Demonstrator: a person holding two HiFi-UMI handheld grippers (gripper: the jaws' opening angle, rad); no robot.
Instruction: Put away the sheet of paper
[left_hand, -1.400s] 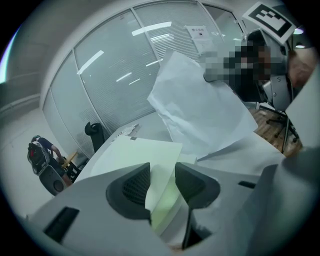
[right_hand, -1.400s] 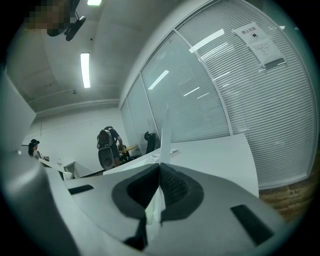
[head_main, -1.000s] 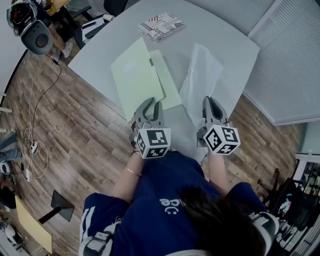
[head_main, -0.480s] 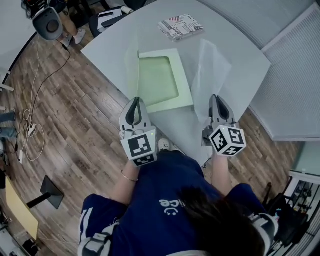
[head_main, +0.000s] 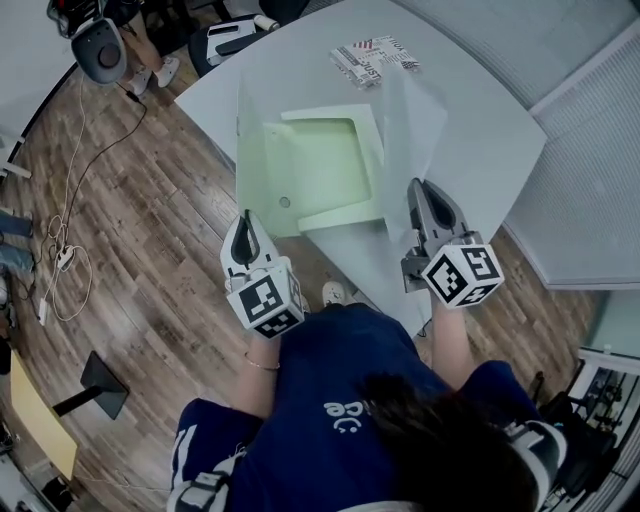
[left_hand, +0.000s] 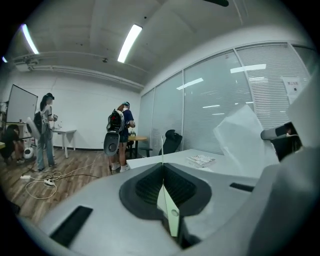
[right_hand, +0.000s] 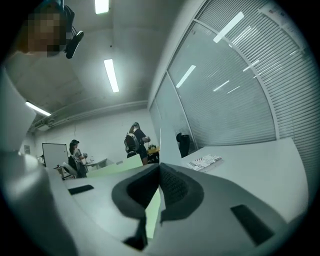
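Note:
A pale green folder (head_main: 320, 165) lies opened on the grey table (head_main: 480, 130). Its cover (head_main: 255, 150) stands lifted at the left, and my left gripper (head_main: 247, 218) is shut on the cover's near edge. In the left gripper view the cover runs edge-on between the pads of that gripper (left_hand: 162, 172), whose jaws have just been closing on it. My right gripper (head_main: 422, 190) is shut on a white translucent sheet of paper (head_main: 405, 120), raised to the right of the folder. The sheet's thin edge rises between the shut jaws of that gripper (right_hand: 159, 170).
A printed packet (head_main: 372, 58) lies at the table's far edge, also seen as the packet (left_hand: 200, 160) from the left gripper. Blinds (head_main: 590, 150) close off the right. Wood floor with cables (head_main: 60, 270) lies to the left. People (left_hand: 120, 135) and a chair (left_hand: 171, 141) stand beyond the table.
The left gripper, open over the folder a second ago, has shut on the cover and swung it left, so the folder lies open. The right gripper has lifted the sheet slightly.

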